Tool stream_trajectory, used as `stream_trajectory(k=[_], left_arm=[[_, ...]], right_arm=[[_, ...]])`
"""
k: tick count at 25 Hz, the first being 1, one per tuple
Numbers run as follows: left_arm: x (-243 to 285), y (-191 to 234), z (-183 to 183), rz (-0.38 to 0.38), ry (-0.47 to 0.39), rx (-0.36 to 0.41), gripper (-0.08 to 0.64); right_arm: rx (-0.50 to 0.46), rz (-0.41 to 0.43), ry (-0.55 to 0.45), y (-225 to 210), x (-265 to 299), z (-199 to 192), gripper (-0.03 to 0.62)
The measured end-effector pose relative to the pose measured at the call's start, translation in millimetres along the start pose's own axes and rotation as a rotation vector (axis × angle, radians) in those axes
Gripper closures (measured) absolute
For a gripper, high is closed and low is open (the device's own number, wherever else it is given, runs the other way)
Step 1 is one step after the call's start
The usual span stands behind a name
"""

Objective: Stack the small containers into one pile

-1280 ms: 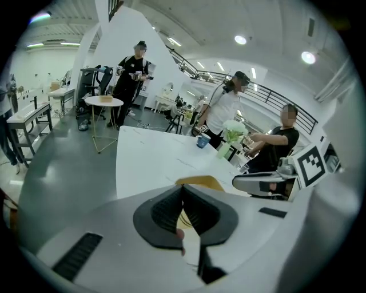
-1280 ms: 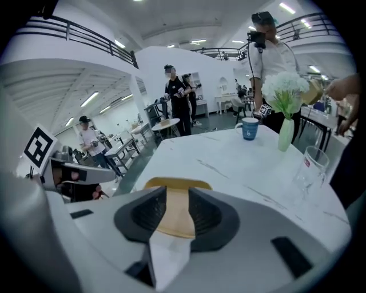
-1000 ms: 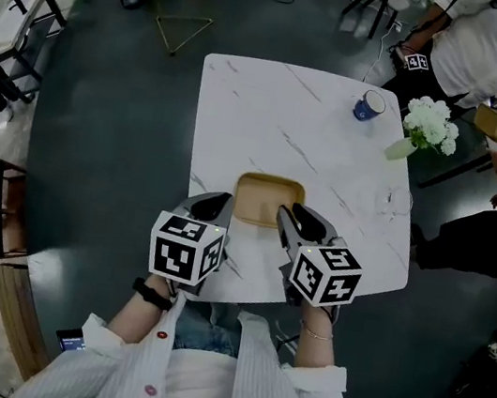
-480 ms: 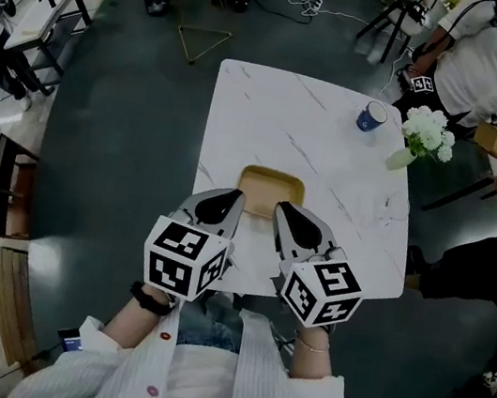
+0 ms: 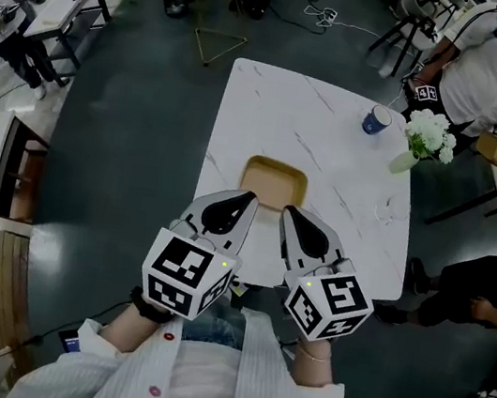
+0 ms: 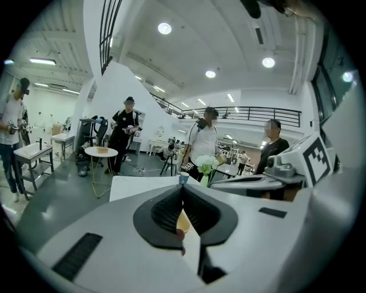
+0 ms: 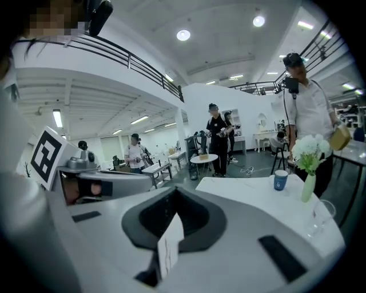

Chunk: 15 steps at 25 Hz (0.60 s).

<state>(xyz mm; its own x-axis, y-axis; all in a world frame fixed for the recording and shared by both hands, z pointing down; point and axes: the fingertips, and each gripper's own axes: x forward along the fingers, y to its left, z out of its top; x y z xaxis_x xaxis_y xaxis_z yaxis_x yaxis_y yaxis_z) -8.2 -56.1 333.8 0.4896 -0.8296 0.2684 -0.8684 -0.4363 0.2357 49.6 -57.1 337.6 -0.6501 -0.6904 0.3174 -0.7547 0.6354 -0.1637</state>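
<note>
Left gripper shut & empty; right gripper: jaws have just been closing, now together, nothing btwn them. Both hover over near edge of table, just short of tan containers, apparently nested in one pile mid-table. Best bet: pull clear w/o nudging it. Pile sits rim up, long axis across table, parallel to near edge.

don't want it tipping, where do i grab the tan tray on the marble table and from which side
Take the tan tray by the raised rim of its near side, coming from the table edge closest to the person. It lies flat, open side up and empty, with that side roughly parallel to the edge. One jaw inside the wall, one outside, probably holds best.
</note>
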Motion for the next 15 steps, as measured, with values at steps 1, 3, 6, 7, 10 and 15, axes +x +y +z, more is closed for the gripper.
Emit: stream_trajectory(k=[1, 3, 6, 7, 10, 15], left_arm=[[-2.1, -3.2, 0.2, 0.000, -0.005, 0.003, 0.543], [-5.0, -9.3, 0.4, 0.000, -0.013, 0.016, 0.543], [-6.6, -17.6, 1.4, -0.001, -0.022, 0.034, 0.543], [-6.5, -19.9, 2.0, -0.001, -0.024, 0.037, 0.543], [-6.2, -24.9, 4.2, 0.002, -0.033, 0.042, 0.543], [-6.5, -27.5, 3.4, 0.008, -0.035, 0.042, 0.543]], right_arm=[[-0.002, 0.003, -0.004, 1.0, -3.1, -0.2, 0.581], [-0.008, 0.007, -0.012, 2.5, -8.5, -0.3, 0.581], [-0.010, 0.011, -0.019, 2.3, -14.0, -0.3, 0.581], [-0.007, 0.012, -0.021, 1.7, -15.4, -0.3, 0.581], [-0.005, 0.017, -0.024, -0.7, -18.2, 0.3, 0.581], [-0.014, 0.024, -0.024, -1.1, -19.3, 0.3, 0.581]])
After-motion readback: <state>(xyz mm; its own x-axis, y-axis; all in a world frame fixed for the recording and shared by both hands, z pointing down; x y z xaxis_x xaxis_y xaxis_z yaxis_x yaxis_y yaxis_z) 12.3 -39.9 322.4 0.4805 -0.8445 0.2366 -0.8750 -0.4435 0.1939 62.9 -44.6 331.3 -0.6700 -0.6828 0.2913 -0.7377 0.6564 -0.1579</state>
